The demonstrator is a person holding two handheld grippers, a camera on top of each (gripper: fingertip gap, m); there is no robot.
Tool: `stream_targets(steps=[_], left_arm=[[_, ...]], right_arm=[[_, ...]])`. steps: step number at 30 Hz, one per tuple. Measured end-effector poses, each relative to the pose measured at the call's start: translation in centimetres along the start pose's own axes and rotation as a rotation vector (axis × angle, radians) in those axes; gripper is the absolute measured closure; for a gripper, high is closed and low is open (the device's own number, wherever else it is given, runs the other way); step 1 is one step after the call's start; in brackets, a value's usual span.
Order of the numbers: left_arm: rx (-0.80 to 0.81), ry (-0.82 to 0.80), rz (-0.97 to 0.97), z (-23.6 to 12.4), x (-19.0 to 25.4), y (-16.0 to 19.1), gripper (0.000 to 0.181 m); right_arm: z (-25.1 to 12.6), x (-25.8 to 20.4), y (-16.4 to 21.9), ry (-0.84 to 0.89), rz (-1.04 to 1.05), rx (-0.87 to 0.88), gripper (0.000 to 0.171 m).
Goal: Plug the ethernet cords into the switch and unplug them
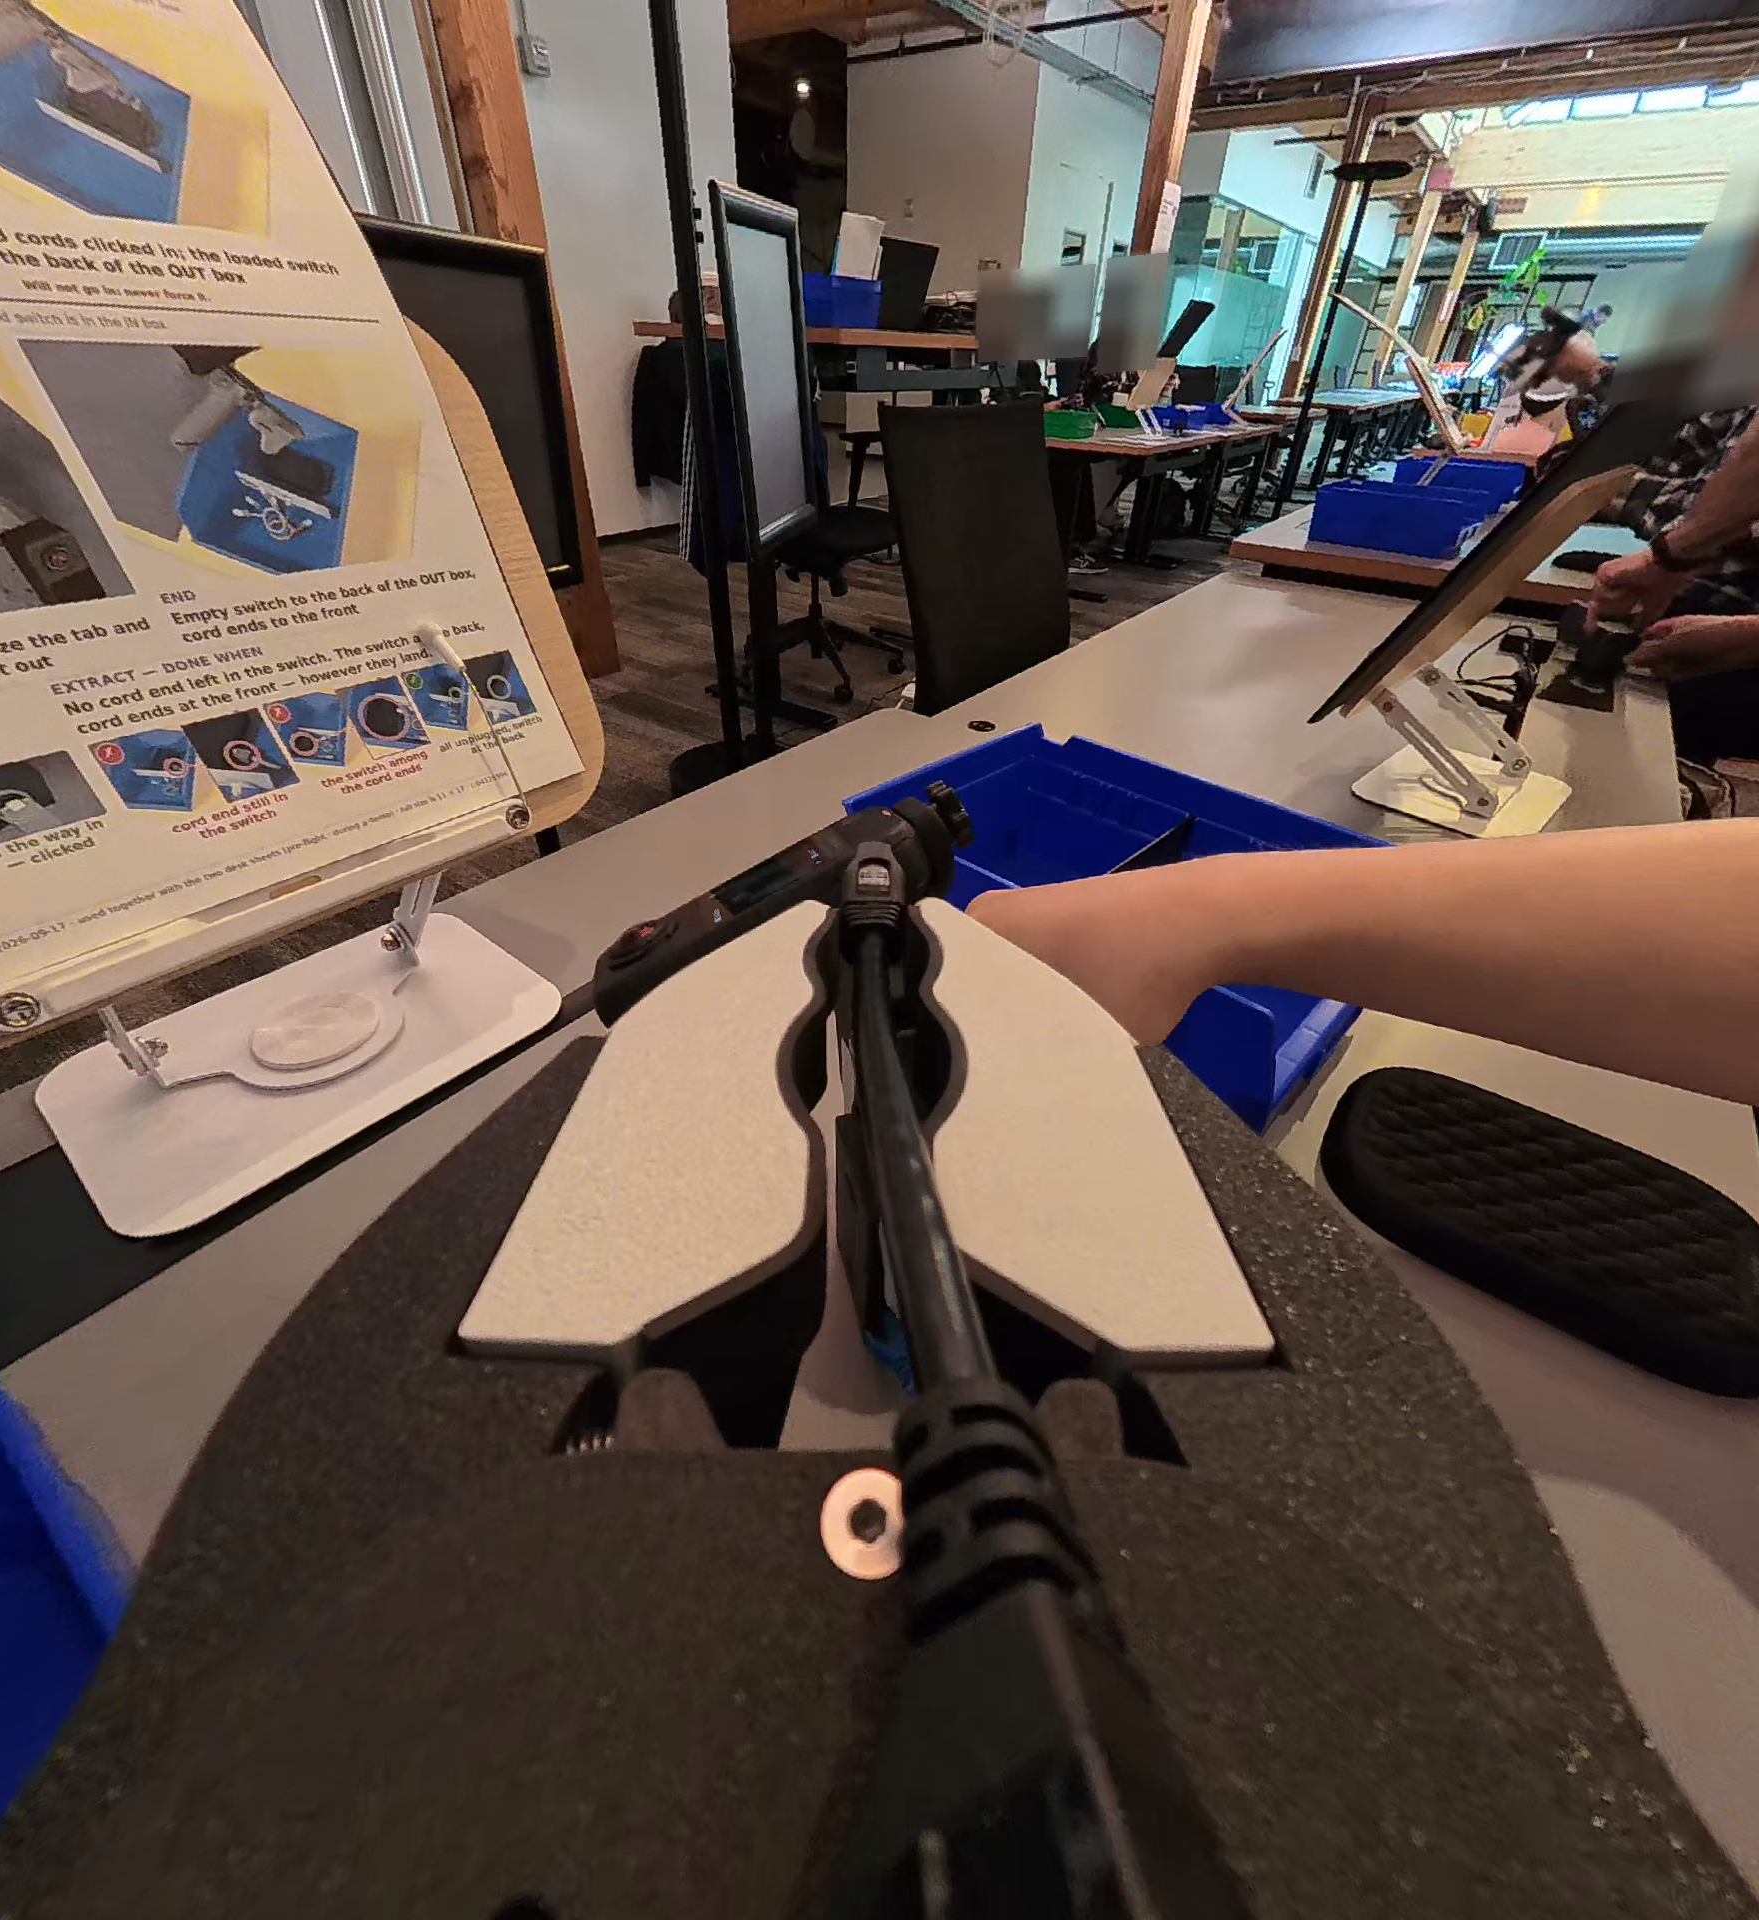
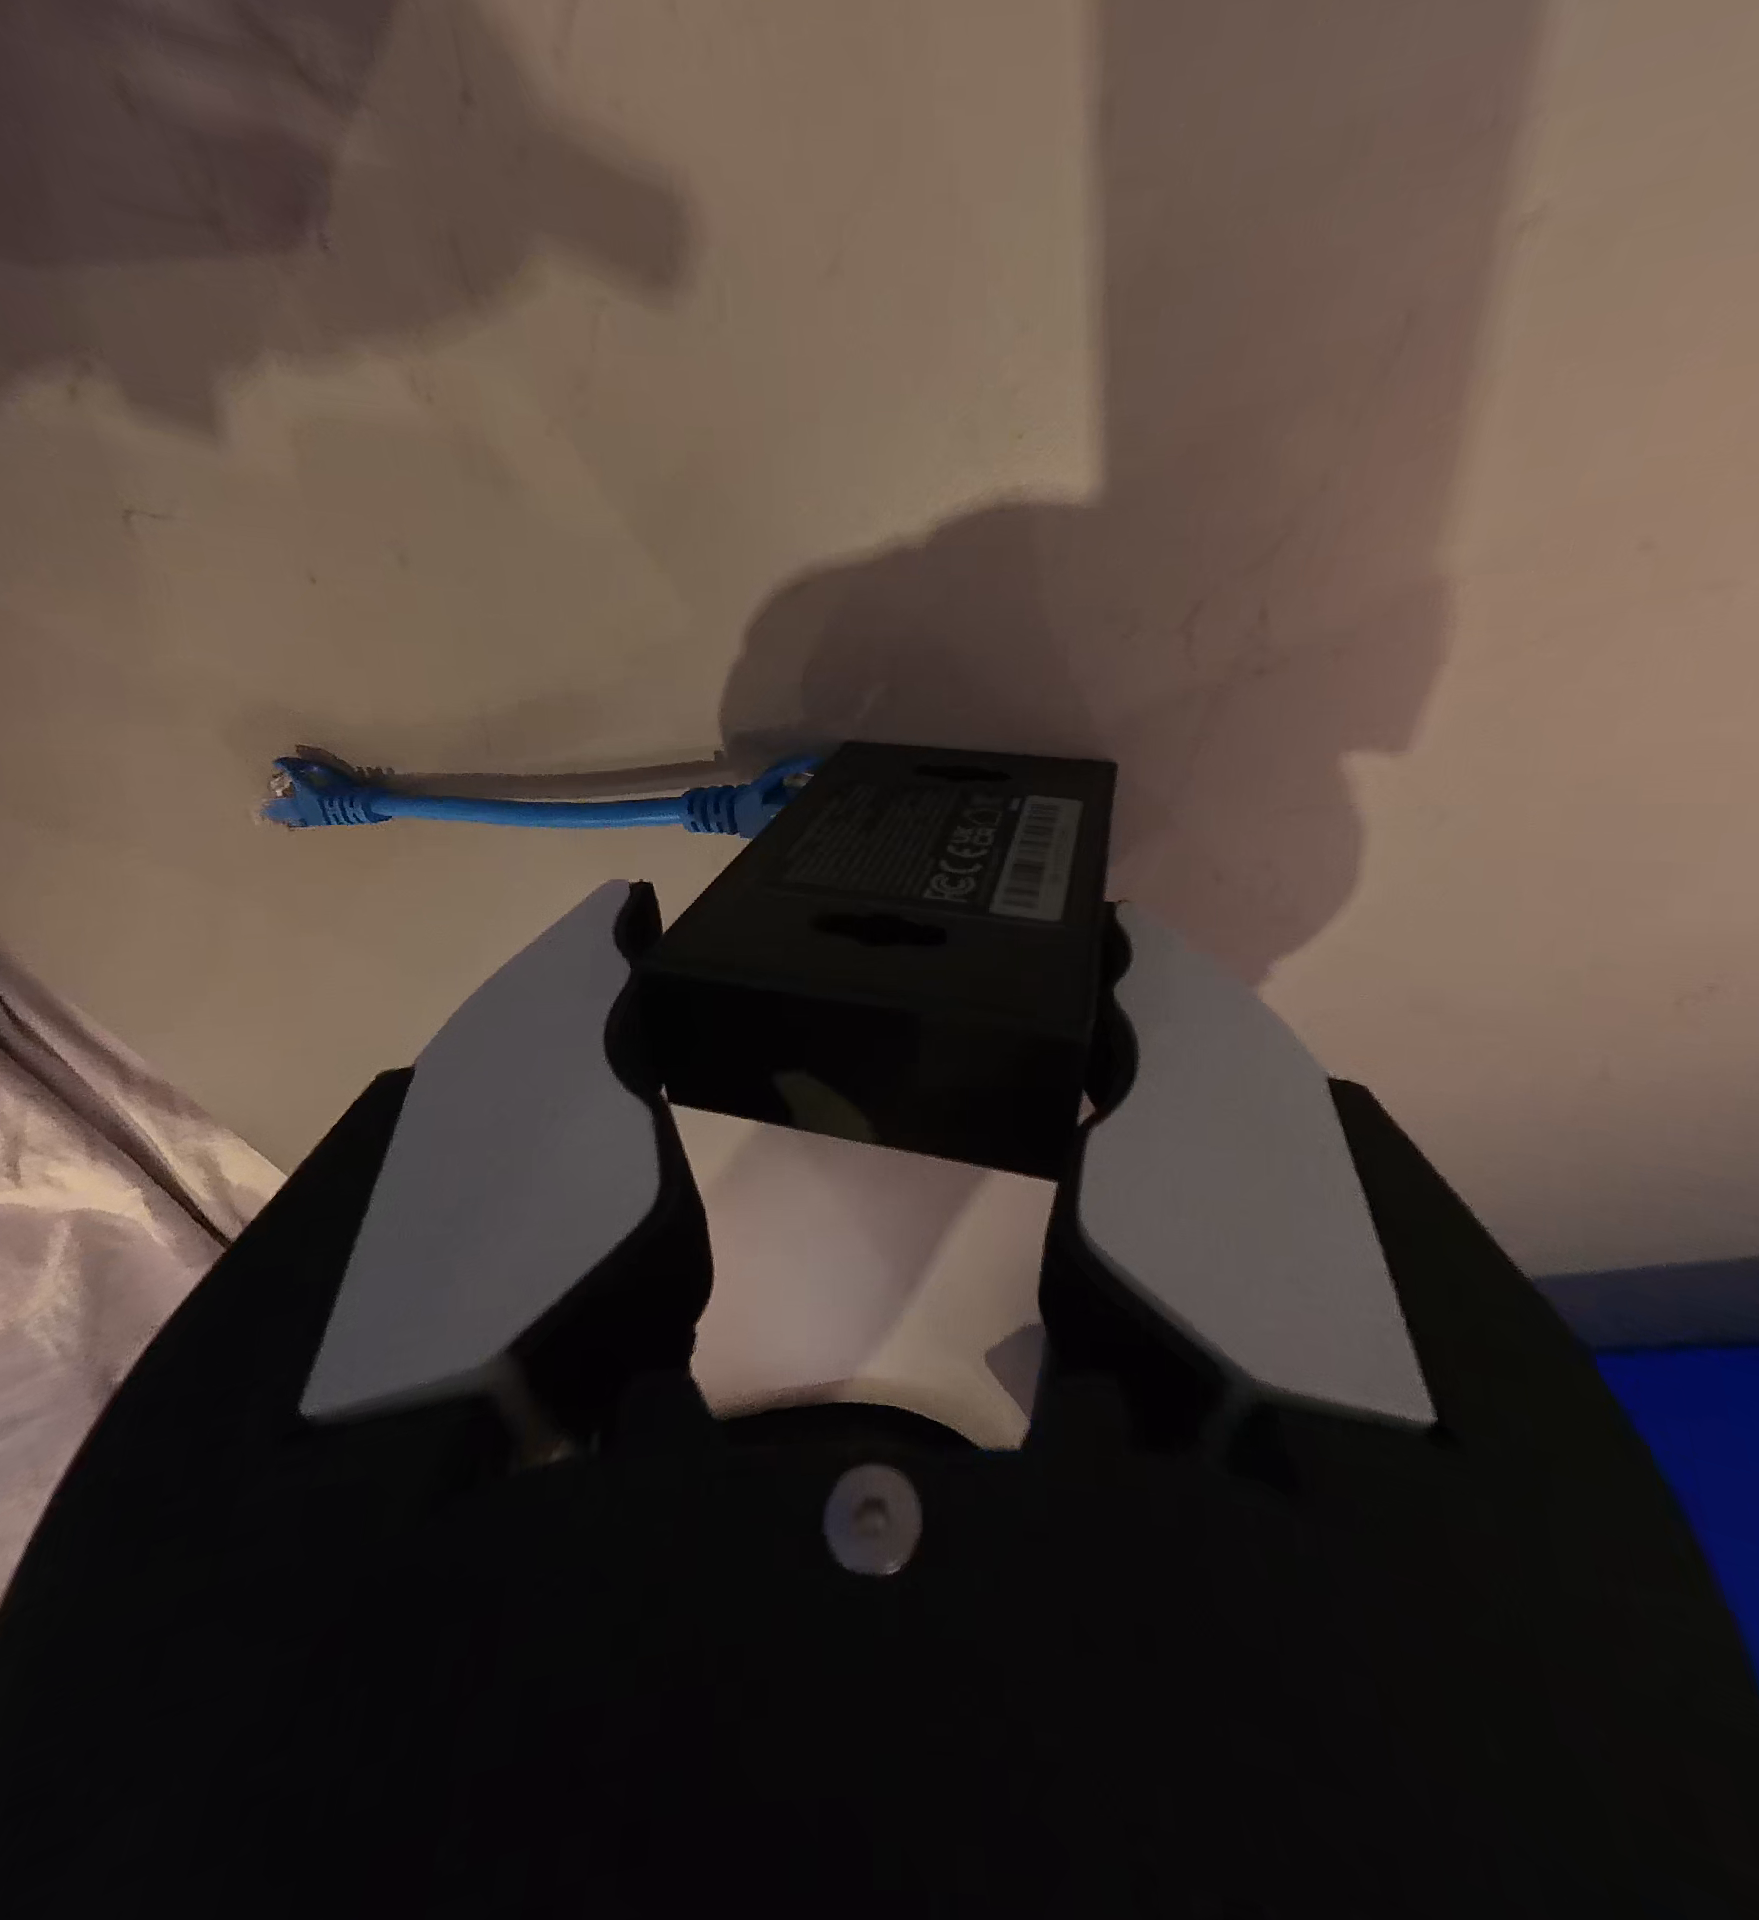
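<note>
Switch point(image 2: 885, 977), black box, label side up, clamped across its near end between right gripper point(image 2: 875, 997) fingers, held over pale tabletop point(image 2: 439, 520). Blue ethernet cord point(image 2: 532, 810) sticks out from switch's far left corner toward 9 o'clock, free plug at far end. Left gripper point(image 1: 870, 997) pinched on black ethernet cord point(image 1: 916, 1195), plug point(image 1: 870, 883) pointing to 12 o'clock. Blue bin point(image 1: 1114, 810) beyond, person's forearm point(image 1: 1426, 935) at 3 o'clock crossing it.

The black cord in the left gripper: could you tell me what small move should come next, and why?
Probably bring the black cord's plug toward the switch. The left gripper is shut on it, plug forward, while the right gripper clamps the switch, with a blue cord at its far side.
</note>
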State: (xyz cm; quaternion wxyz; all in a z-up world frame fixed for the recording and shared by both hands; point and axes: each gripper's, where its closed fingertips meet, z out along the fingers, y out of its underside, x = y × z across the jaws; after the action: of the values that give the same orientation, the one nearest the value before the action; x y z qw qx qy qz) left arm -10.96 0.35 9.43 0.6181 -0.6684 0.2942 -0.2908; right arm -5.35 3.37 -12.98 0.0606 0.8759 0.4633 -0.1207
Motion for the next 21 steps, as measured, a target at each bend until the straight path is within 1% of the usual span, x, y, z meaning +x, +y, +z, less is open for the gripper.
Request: stream_targets(steps=[5,11,13,16,21], left_arm=[[-0.002,0.0,0.003,0.1,0.0,0.1,0.171],[-0.002,0.0,0.0,0.0,-0.1,0.0,0.171],[-0.004,0.0,-0.001,-0.1,-0.1,0.0,0.171],[-0.017,-0.002,-0.007,-0.1,-0.2,0.2,0.171],[-0.068,-0.003,-0.028,0.6,-0.2,1.4,0.17]], right_arm=[[0.0,0.1,-0.1,0.009,-0.001,0.012,0.095],[-0.5,-0.8,-0.6,-0.139,0.074,0.101,0.096],[-0.9,-1.1,-0.9,-0.212,0.101,0.16,0.096],[-1.9,-1.1,-1.6,-0.33,0.164,0.292,0.096],[-4.3,-0.4,-3.1,-0.509,0.266,0.595,0.096]])
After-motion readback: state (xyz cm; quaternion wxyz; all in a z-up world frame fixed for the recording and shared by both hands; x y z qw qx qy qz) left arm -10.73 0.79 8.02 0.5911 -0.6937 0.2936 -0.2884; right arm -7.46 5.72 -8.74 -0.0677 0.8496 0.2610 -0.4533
